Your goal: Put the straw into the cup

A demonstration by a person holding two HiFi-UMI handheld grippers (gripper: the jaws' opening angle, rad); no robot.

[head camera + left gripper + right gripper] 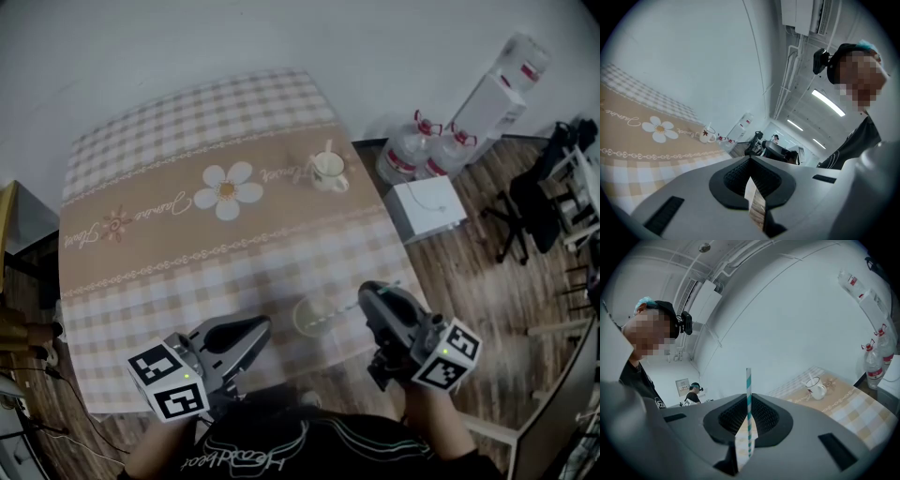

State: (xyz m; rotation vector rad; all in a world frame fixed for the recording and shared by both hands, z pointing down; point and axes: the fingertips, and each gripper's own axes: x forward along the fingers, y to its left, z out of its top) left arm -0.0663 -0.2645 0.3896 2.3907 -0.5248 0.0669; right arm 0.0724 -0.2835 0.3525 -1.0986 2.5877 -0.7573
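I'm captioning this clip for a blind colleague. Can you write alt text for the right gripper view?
The right gripper has its jaws closed on a teal-and-white striped straw that runs vertically through the frame. Beyond, at right, a white mug sits on a beige checked tablecloth; a person wearing a head camera is at left.
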